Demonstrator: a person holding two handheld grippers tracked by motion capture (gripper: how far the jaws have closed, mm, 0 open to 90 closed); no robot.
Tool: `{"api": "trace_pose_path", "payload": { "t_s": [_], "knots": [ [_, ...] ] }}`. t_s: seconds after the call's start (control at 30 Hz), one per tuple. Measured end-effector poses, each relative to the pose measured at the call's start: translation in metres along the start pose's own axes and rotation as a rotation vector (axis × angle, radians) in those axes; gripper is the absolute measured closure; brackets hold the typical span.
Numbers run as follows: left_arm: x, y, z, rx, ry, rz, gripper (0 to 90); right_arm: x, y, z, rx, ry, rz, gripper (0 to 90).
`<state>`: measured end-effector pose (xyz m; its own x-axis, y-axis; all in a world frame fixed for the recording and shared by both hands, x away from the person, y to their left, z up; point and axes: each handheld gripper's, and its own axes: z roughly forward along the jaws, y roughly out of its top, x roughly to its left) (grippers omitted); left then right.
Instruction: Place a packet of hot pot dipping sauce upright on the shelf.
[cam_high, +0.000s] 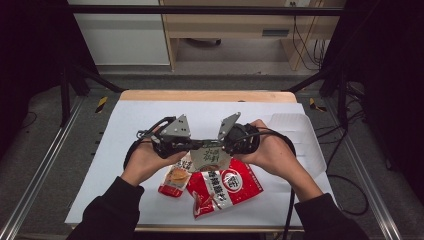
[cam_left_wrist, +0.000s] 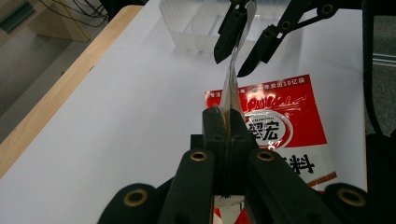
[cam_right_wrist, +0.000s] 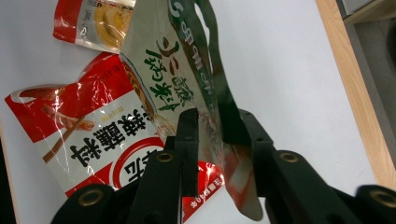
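Note:
A pale snack packet (cam_high: 210, 156) with green writing hangs above the white sheet between my two grippers. My left gripper (cam_high: 197, 147) is shut on one thin edge of it (cam_left_wrist: 229, 86), its jaws (cam_left_wrist: 226, 119) pressed together on the foil. My right gripper (cam_high: 220, 147) comes from the opposite side. Its jaws (cam_right_wrist: 217, 121) stand on either side of the packet (cam_right_wrist: 173, 60) with a gap showing between them. The left gripper view has the right gripper (cam_left_wrist: 232, 58) farther off, fingertips apart around the packet's far edge.
A large red packet (cam_high: 225, 189) lies on the sheet under the grippers, and a small red packet (cam_high: 175, 181) lies to its left. A clear plastic tray (cam_high: 295, 125) sits at the right rear. The wooden table edge (cam_high: 205, 95) runs along the back.

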<state>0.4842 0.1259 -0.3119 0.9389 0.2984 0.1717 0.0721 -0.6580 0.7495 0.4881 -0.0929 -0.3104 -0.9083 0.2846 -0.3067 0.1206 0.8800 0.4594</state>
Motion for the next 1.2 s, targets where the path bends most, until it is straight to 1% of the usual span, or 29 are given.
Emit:
{"api": "trace_pose_path", "payload": {
  "t_s": [0.03,0.07,0.1,0.13,0.2,0.3,0.37,0.4,0.43,0.47,0.5,0.53,0.57,0.6,0.63,0.67,0.73,0.77,0.8,0.83,0.87,0.93,1.0,1.03,1.07,1.1,1.17,1.2],
  "knots": [
    [0.0,0.0,0.001,0.001,-0.001,0.0,90.0,0.001,0.0,0.0,-0.004,-0.001,-0.005,80.2],
    [-0.001,0.0,0.001,0.002,-0.003,0.0,90.0,0.001,-0.001,0.0,-0.006,-0.004,0.003,83.1],
    [-0.001,0.0,0.001,0.002,-0.003,0.0,90.0,0.001,-0.001,0.0,-0.006,-0.004,0.003,83.1],
    [-0.001,-0.001,0.002,0.0,-0.007,-0.004,90.0,0.001,-0.002,-0.001,-0.001,0.001,0.015,86.9],
    [-0.001,-0.001,0.003,-0.002,-0.014,-0.009,90.0,0.001,-0.003,-0.002,0.0,-0.003,0.024,88.5],
    [-0.001,-0.001,0.005,-0.009,-0.023,-0.018,89.9,0.002,-0.003,-0.004,0.008,-0.017,0.019,89.6],
    [-0.002,-0.001,0.005,-0.011,-0.029,-0.021,87.5,0.003,-0.003,-0.006,0.011,-0.022,0.017,89.7],
    [-0.003,-0.001,0.006,-0.023,-0.028,-0.03,84.2,0.003,-0.003,-0.009,0.014,-0.029,0.016,89.9],
    [-0.003,-0.001,0.006,-0.023,-0.028,-0.03,79.9,0.003,-0.003,-0.009,0.014,-0.029,0.016,89.9],
    [-0.003,0.0,0.005,-0.027,-0.016,-0.041,74.9,0.002,-0.003,-0.012,0.028,-0.05,0.015,89.9],
    [-0.003,0.0,0.005,-0.027,-0.016,-0.041,69.3,0.002,-0.003,-0.012,0.028,-0.05,0.015,89.9],
    [-0.003,0.001,0.003,-0.021,-0.004,-0.047,63.2,-0.001,-0.005,-0.016,0.039,-0.067,0.019,90.0],
    [-0.003,0.001,0.003,-0.021,-0.004,-0.047,57.8,-0.001,-0.005,-0.016,0.039,-0.067,0.019,90.0],
    [-0.002,0.0,0.001,-0.017,0.005,-0.05,53.5,-0.005,-0.008,-0.021,0.035,-0.085,0.035,90.0],
    [-0.002,0.0,0.001,-0.017,0.005,-0.05,50.8,-0.005,-0.008,-0.021,0.035,-0.085,0.035,90.0],
    [-0.001,-0.003,0.0,-0.018,0.022,-0.056,46.8,-0.009,-0.012,-0.026,0.025,-0.099,0.043,90.0],
    [0.001,-0.007,-0.002,-0.009,0.052,-0.059,37.6,-0.013,-0.015,-0.031,0.015,-0.105,0.053,90.0],
    [0.001,-0.007,-0.002,-0.009,0.052,-0.059,33.1,-0.013,-0.015,-0.031,0.015,-0.105,0.053,90.0],
    [0.002,-0.009,-0.004,-0.005,0.069,-0.063,33.1,-0.014,-0.017,-0.034,0.009,-0.111,0.057,90.0],
    [0.003,-0.011,-0.005,-0.003,0.077,-0.064,28.1,-0.017,-0.018,-0.038,-0.001,-0.119,0.066,90.0],
    [0.004,-0.014,-0.009,0.012,0.107,-0.063,24.0,-0.019,-0.019,-0.044,-0.014,-0.133,0.077,90.0],
    [0.006,-0.019,-0.012,0.027,0.126,-0.076,19.3,-0.023,-0.02,-0.052,-0.027,-0.148,0.084,90.0],
    [0.008,-0.025,-0.015,0.044,0.134,-0.084,17.6,-0.027,-0.022,-0.06,-0.039,-0.159,0.097,89.9],
    [0.008,-0.025,-0.015,0.044,0.134,-0.084,16.6,-0.027,-0.022,-0.06,-0.039,-0.159,0.097,89.9],
    [0.01,-0.032,-0.017,0.07,0.151,-0.093,15.7,-0.032,-0.025,-0.069,-0.052,-0.179,0.111,89.9],
    [0.011,-0.035,-0.019,0.08,0.163,-0.094,15.6,-0.034,-0.026,-0.072,-0.057,-0.184,0.119,90.0],
    [0.014,-0.044,-0.021,0.088,0.183,-0.105,15.4,-0.038,-0.029,-0.081,-0.071,-0.204,0.133,90.0],
    [0.015,-0.049,-0.022,0.087,0.183,-0.118,15.3,-0.04,-0.031,-0.085,-0.079,-0.213,0.145,90.0]
  ]
}}
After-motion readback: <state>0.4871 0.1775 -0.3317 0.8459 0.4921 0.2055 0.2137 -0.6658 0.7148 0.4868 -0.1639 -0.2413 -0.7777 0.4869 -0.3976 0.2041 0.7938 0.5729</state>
